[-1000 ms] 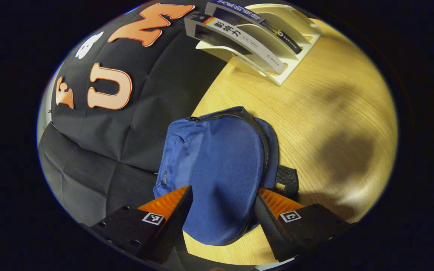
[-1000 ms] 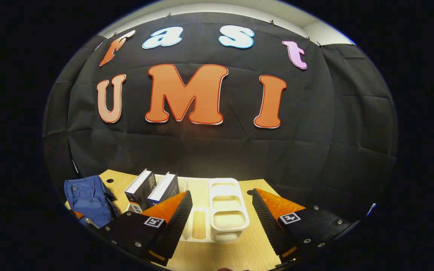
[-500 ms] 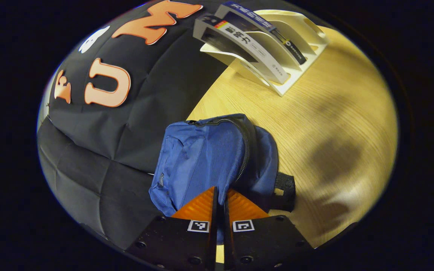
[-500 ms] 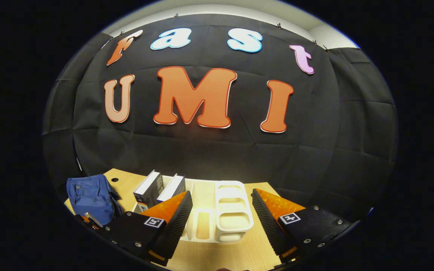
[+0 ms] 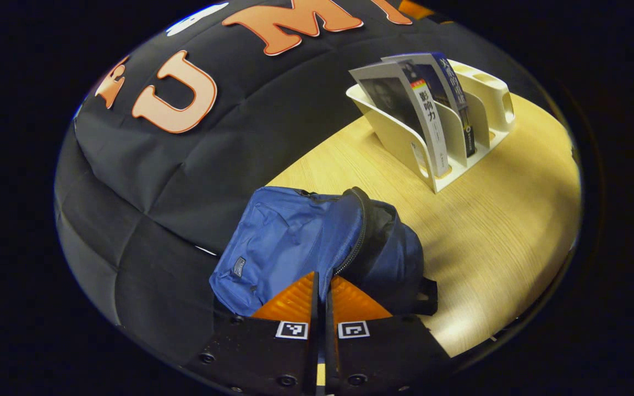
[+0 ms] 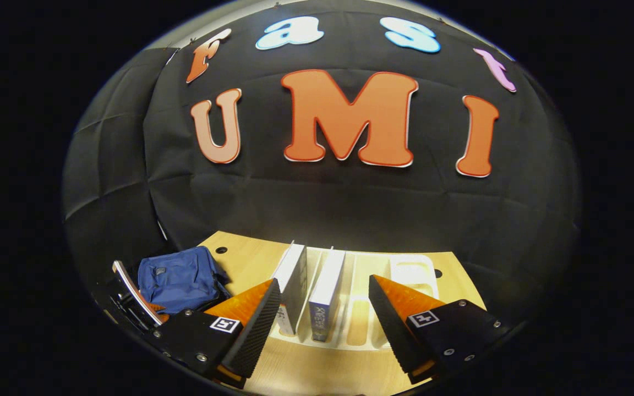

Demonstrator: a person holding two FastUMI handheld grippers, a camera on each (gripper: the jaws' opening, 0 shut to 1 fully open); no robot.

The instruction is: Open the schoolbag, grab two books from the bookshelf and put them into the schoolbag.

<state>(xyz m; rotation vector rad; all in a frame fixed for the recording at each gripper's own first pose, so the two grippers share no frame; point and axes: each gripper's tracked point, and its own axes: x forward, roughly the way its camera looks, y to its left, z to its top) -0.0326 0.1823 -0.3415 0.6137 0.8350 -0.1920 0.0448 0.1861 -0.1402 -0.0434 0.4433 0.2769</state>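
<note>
Our left gripper [image 5: 321, 286] pinches the schoolbag's [image 5: 295, 242] flap at lower centre; thin fabric could slip and close the opening. Our right gripper [image 6: 322, 300] hangs spread before the books [image 6: 325, 289], lower centre.

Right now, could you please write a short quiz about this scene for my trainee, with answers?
1. True or false: both books stand in the white bookshelf.
2. Which tool is closed on the schoolbag fabric: A left tool, B right tool?
3. Fill in: the schoolbag's main zipper looks partly ____.

Key: 1 true; 2 A; 3 open.
</note>
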